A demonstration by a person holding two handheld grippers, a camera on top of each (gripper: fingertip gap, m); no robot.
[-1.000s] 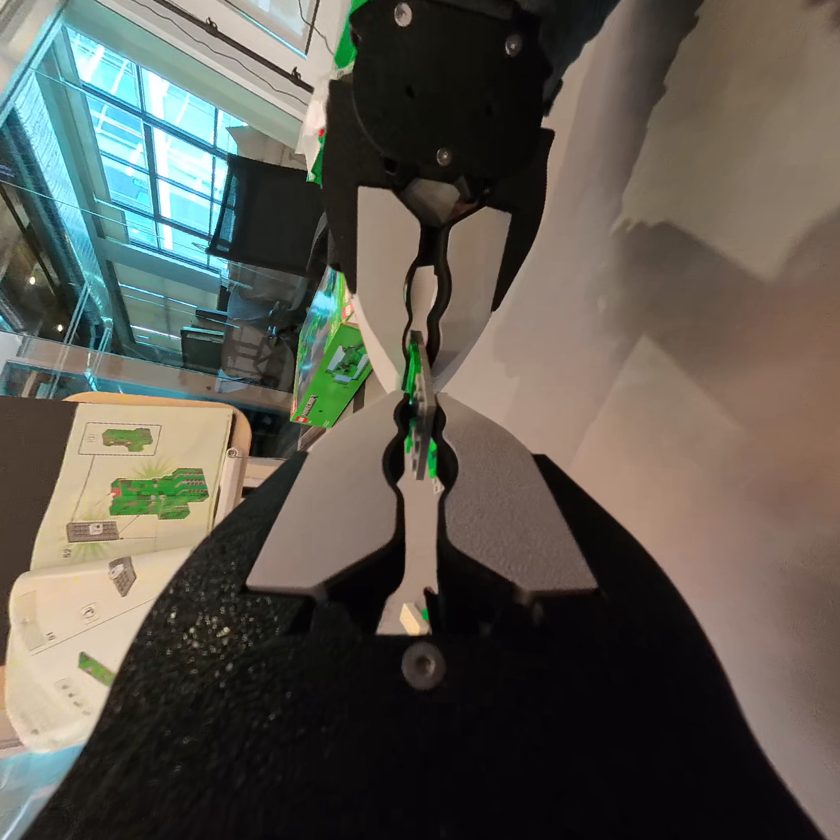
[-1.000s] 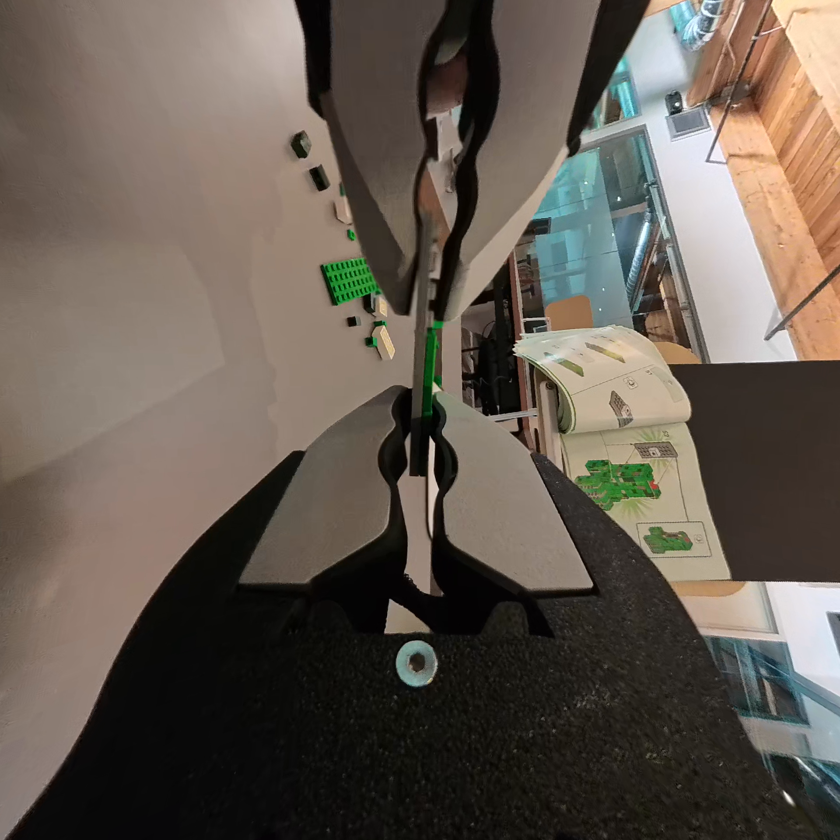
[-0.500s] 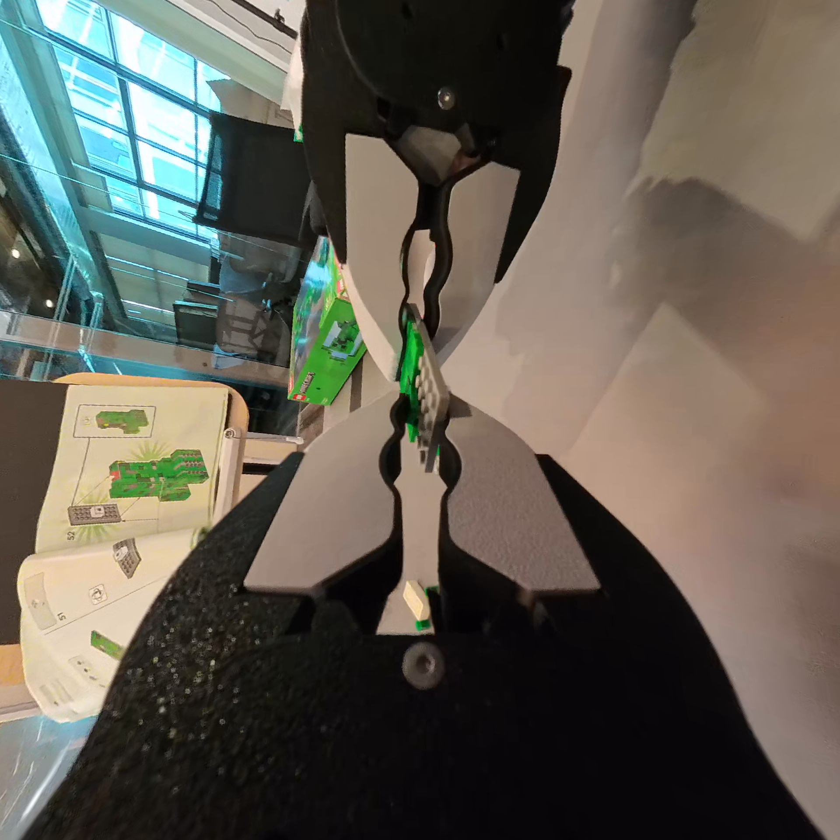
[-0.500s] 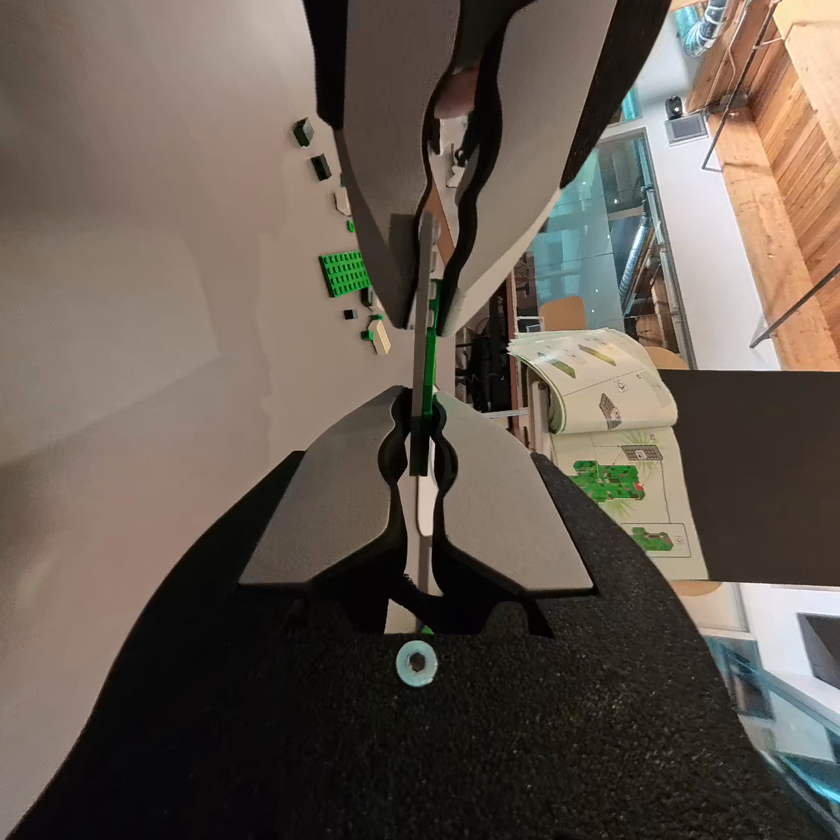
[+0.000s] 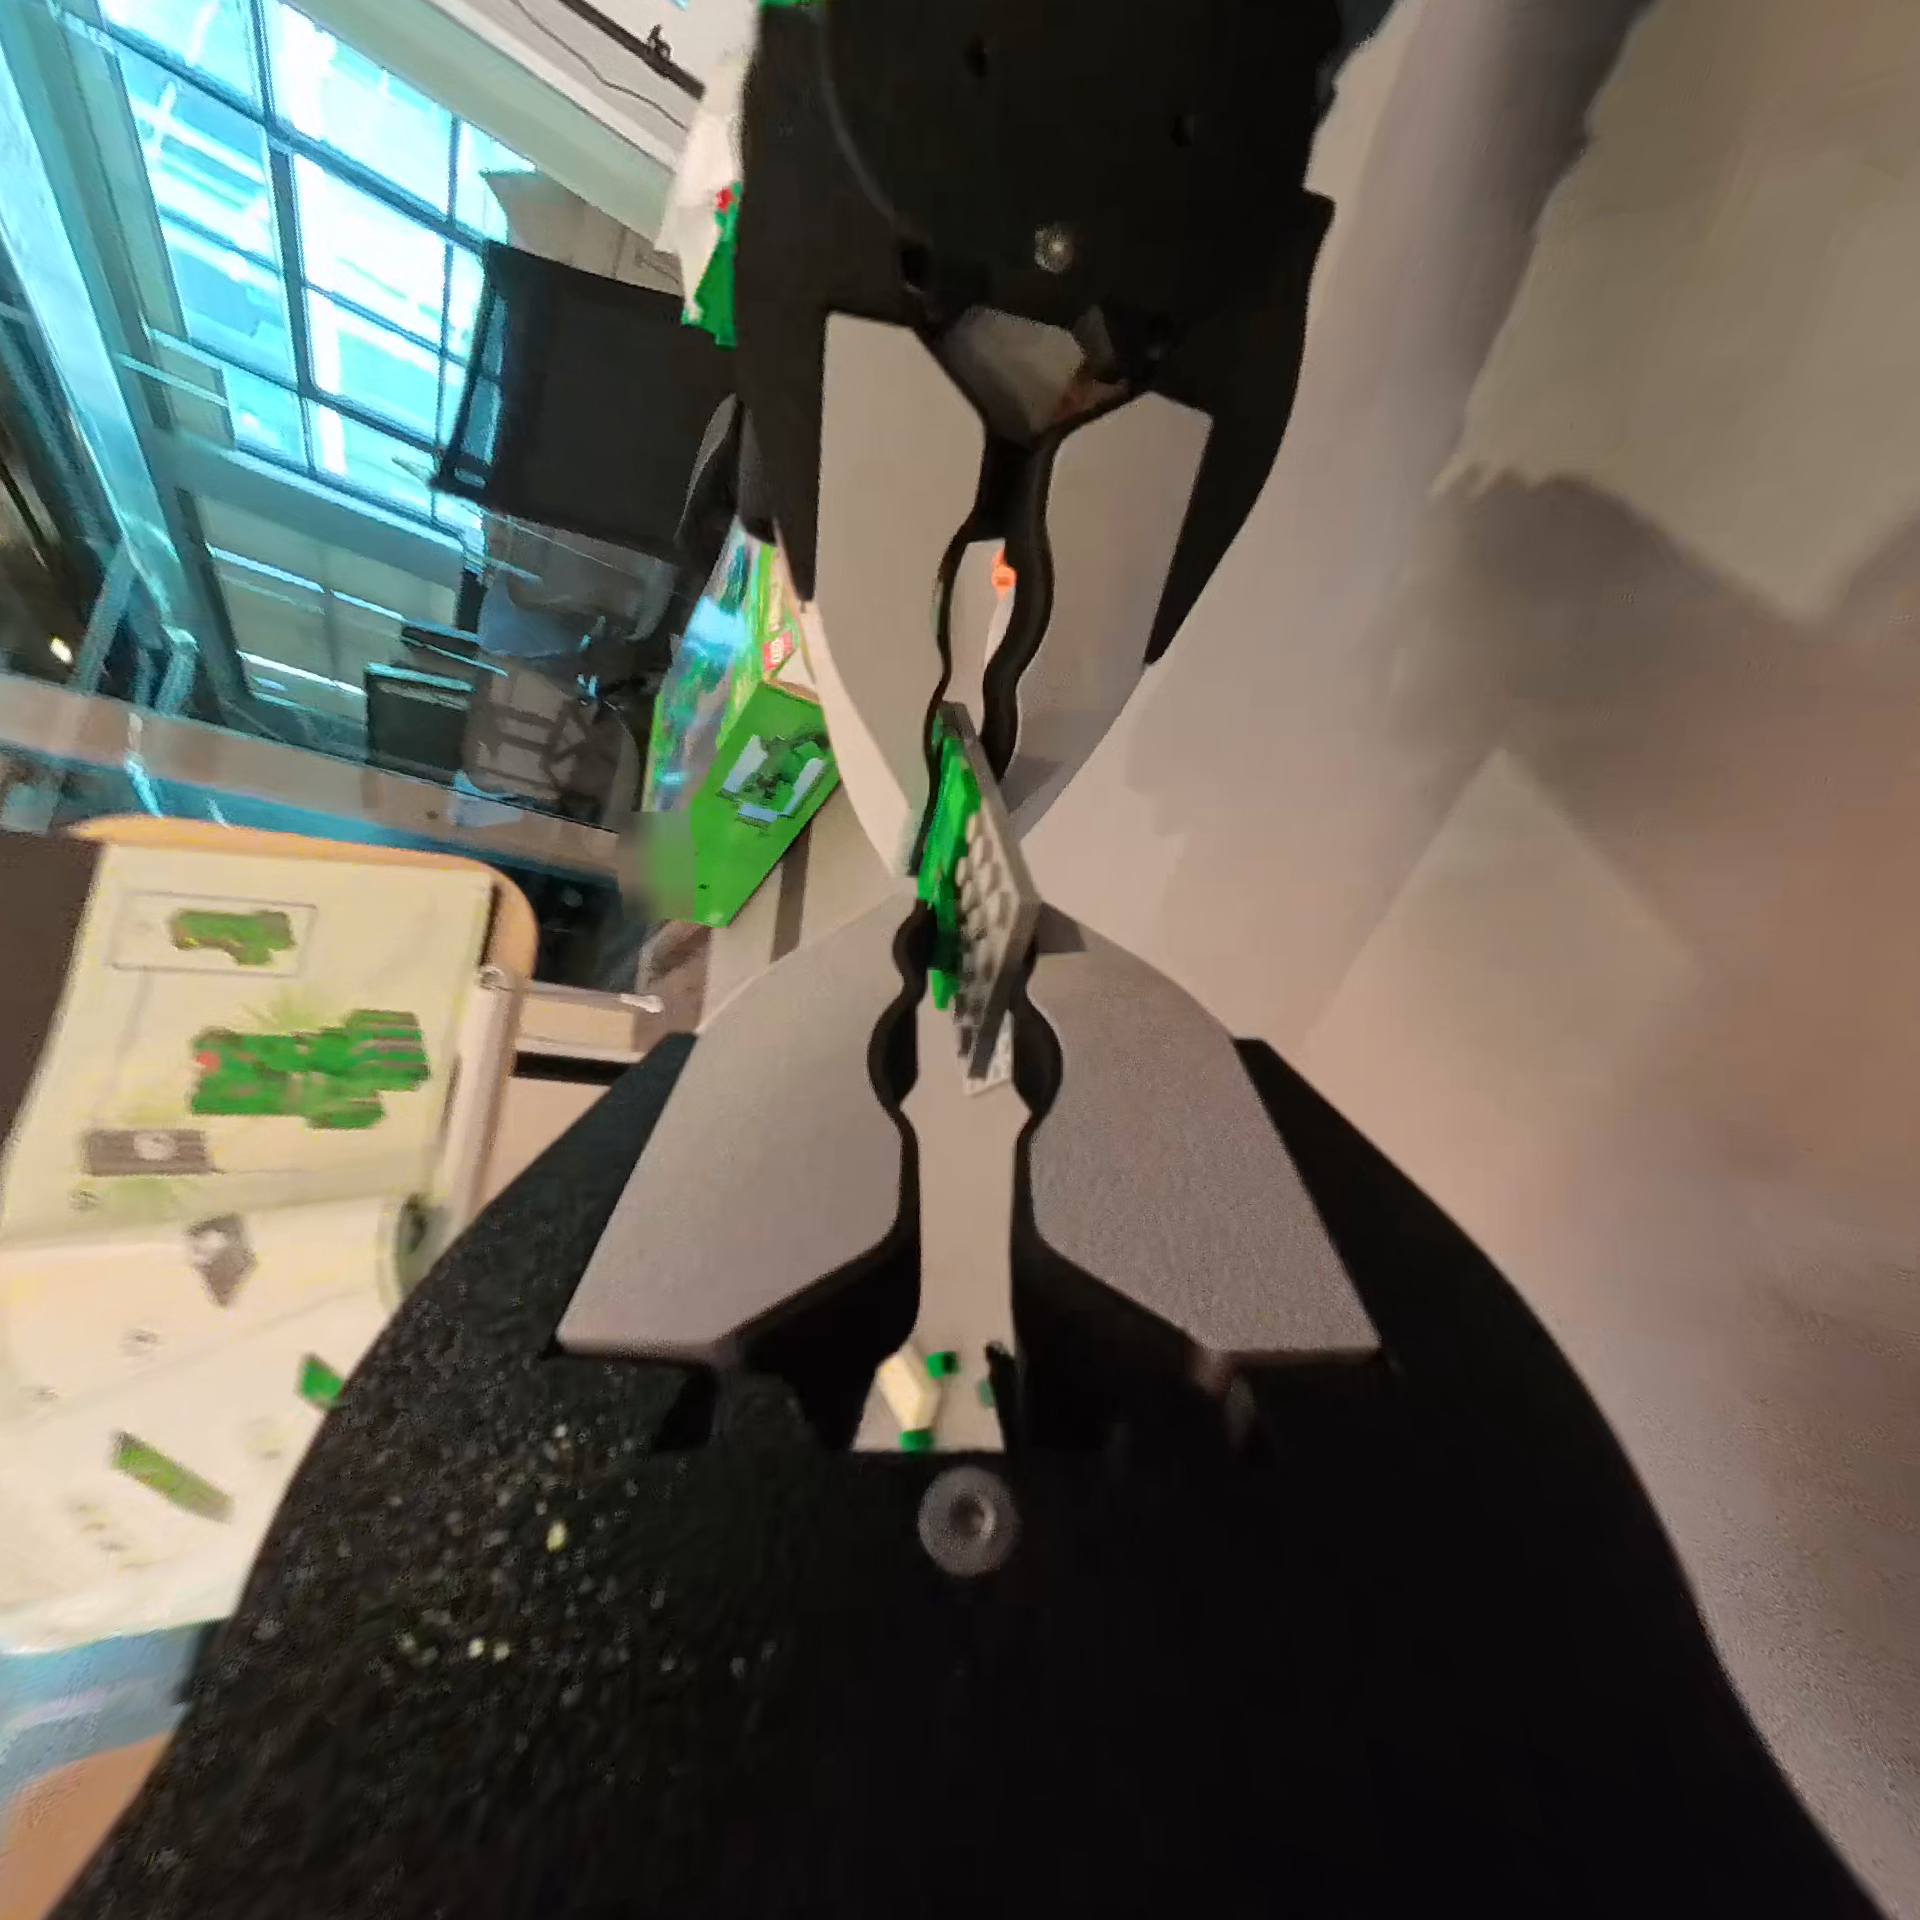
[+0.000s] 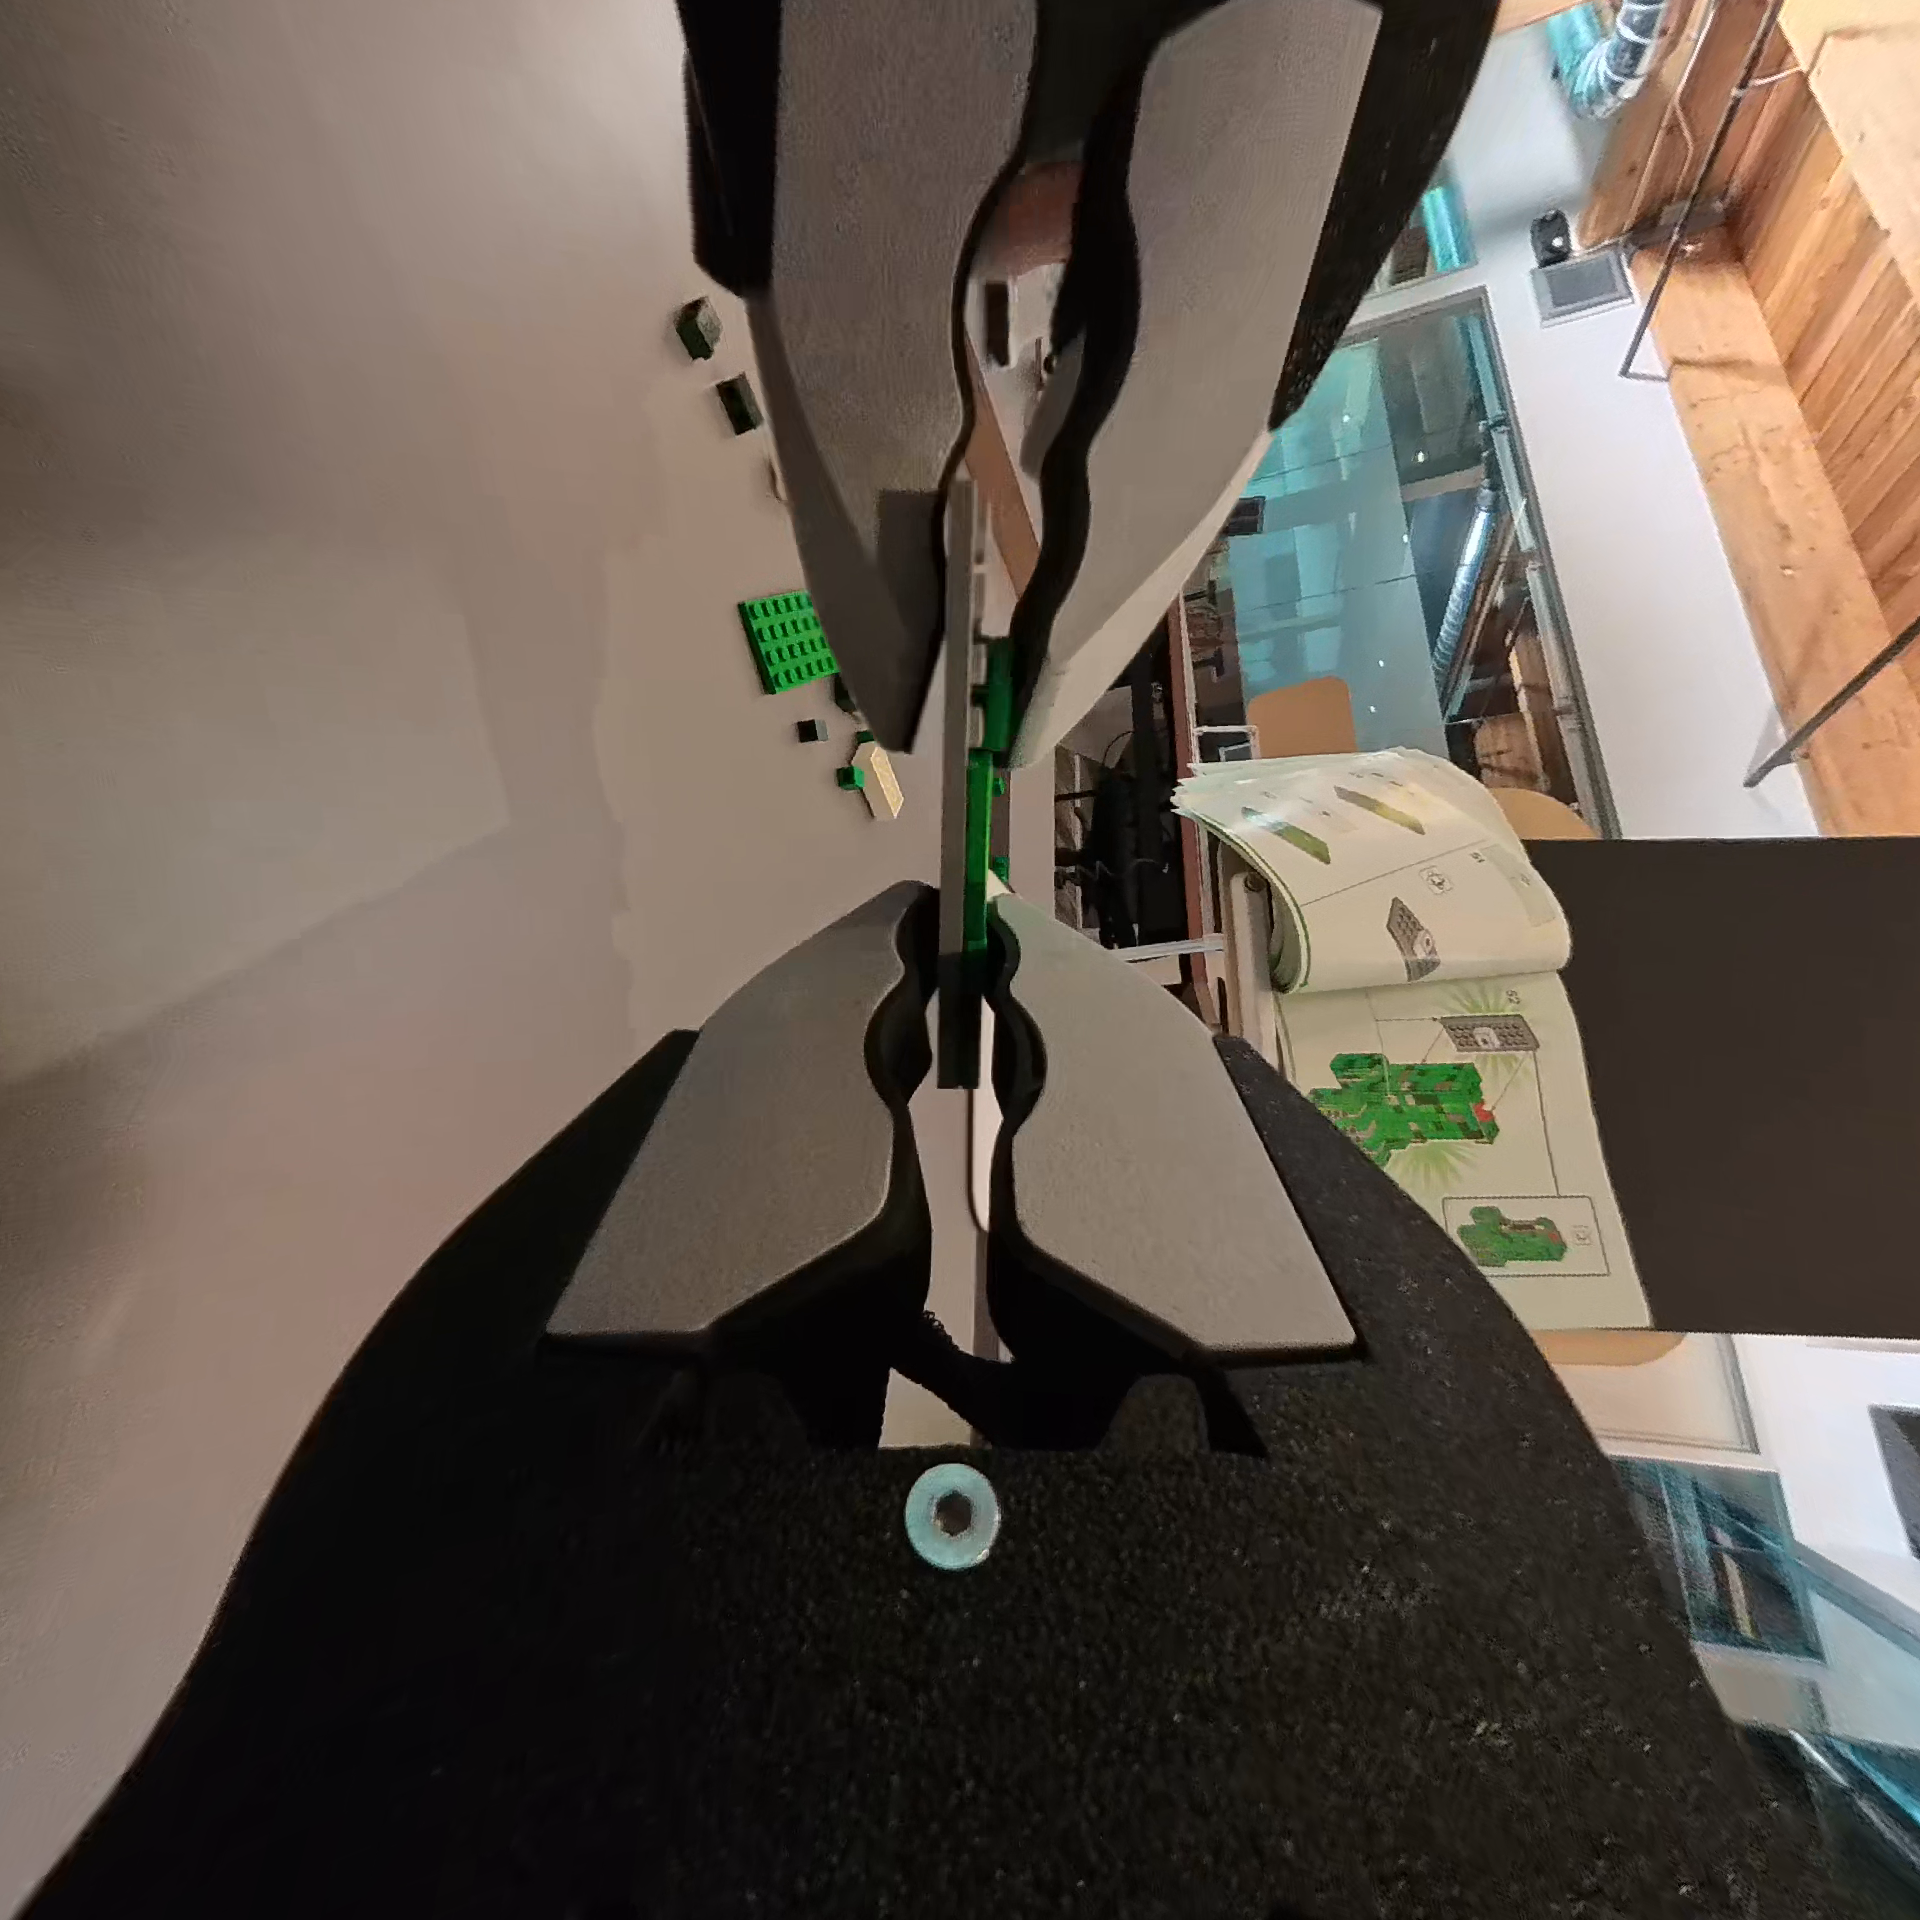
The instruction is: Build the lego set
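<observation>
A flat brick build, a grey plate (image 5: 987, 894) with green plates (image 5: 951, 821) on one face, hangs edge-on in the air between my two grippers, which face each other. My left gripper (image 5: 966, 935) is shut on one end; the build sits askew between its pads, its grey edge against the right pad. My right gripper (image 6: 961, 935) is shut on the other end of the build (image 6: 956, 810), pads pressing both faces. The right gripper also shows in the left wrist view (image 5: 961, 821), and the left gripper in the right wrist view (image 6: 964, 748).
A grey table (image 6: 312, 623) carries a loose green plate (image 6: 784, 644), a tan brick (image 6: 881, 784) and small dark bricks (image 6: 698, 327). An open instruction booklet (image 6: 1455, 1039) stands at the table's edge, also in the left wrist view (image 5: 260, 1039). A green box (image 5: 748, 810) lies farther off.
The build has twisted in my left gripper from edge-on to askew, showing its grey studded face, and the left jaws have spread a little. The right gripper keeps its hold.
</observation>
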